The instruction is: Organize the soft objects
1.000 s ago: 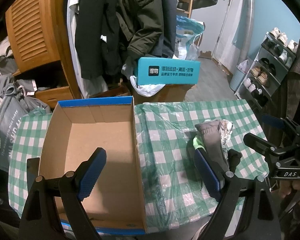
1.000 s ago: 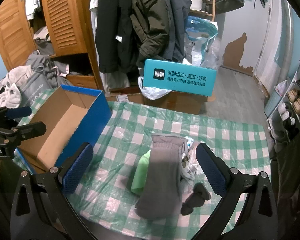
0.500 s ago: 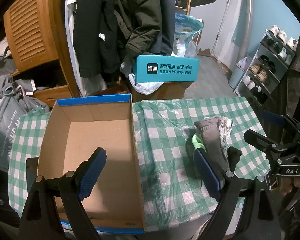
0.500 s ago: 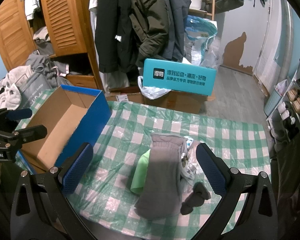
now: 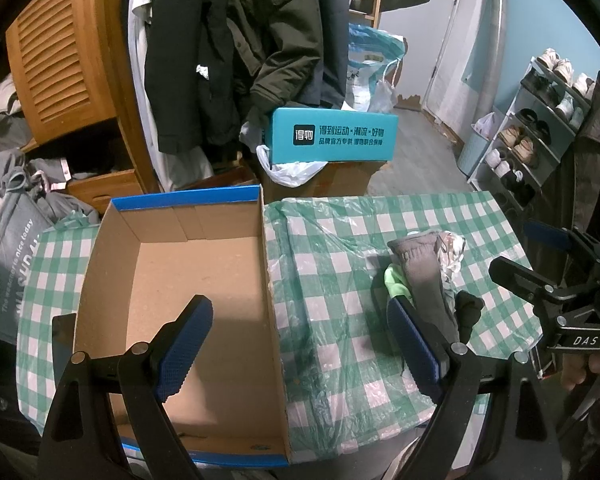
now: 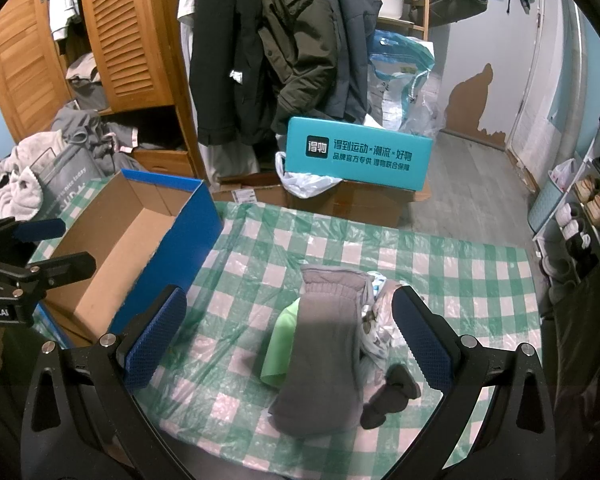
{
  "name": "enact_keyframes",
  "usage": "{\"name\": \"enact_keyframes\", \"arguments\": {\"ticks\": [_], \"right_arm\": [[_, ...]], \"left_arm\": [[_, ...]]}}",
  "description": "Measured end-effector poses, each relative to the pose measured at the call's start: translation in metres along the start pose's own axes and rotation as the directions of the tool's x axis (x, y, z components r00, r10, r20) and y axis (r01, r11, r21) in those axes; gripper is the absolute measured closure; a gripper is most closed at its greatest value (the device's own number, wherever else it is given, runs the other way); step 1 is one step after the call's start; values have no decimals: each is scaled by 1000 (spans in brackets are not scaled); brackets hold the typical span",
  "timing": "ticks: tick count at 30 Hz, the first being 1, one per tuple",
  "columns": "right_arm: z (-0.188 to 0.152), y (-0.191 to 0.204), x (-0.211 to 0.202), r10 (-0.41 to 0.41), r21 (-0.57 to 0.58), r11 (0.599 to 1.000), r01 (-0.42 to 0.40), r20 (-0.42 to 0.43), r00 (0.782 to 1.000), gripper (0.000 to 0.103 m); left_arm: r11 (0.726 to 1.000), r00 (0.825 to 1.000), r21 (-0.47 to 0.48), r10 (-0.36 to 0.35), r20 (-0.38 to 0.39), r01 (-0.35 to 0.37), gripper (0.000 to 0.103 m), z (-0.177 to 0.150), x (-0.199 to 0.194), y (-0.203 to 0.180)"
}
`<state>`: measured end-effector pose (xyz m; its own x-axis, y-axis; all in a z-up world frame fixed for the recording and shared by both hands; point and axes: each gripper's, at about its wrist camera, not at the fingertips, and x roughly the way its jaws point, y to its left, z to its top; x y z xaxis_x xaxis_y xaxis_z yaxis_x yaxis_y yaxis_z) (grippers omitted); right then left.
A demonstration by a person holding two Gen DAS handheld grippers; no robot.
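- nothing is packed yet: the blue shoebox (image 5: pixel 188 280) stands bare at 9 o'clock on the checked tablecloth (image 6: pixel 440 264).
- the grey sock (image 6: pixel 324 352), green sock (image 6: pixel 280 344) and small dark sock (image 6: pixel 388 396) lie piled at 3 o'clock.
- right gripper (image 6: pixel 288 340) spread wide over the pile; left gripper (image 5: pixel 300 344) wide too, holding nothing.

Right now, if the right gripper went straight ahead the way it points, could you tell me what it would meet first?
Most likely the grey sock on top of the small pile; the open right gripper frames it, though depth is hard to judge.
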<state>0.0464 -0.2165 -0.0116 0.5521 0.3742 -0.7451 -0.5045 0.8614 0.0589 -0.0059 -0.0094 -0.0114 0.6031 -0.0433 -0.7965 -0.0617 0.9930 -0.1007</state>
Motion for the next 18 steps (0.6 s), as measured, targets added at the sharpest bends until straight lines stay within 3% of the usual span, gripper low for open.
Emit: {"name": "enact_keyframes", "arguments": {"ticks": [18], "right_arm": [[1, -1, 0, -1, 0, 1000, 1, -1, 1000, 2]], "left_arm": [[1000, 1000, 1, 1, -3, -1, 12, 1, 0, 0]]}}
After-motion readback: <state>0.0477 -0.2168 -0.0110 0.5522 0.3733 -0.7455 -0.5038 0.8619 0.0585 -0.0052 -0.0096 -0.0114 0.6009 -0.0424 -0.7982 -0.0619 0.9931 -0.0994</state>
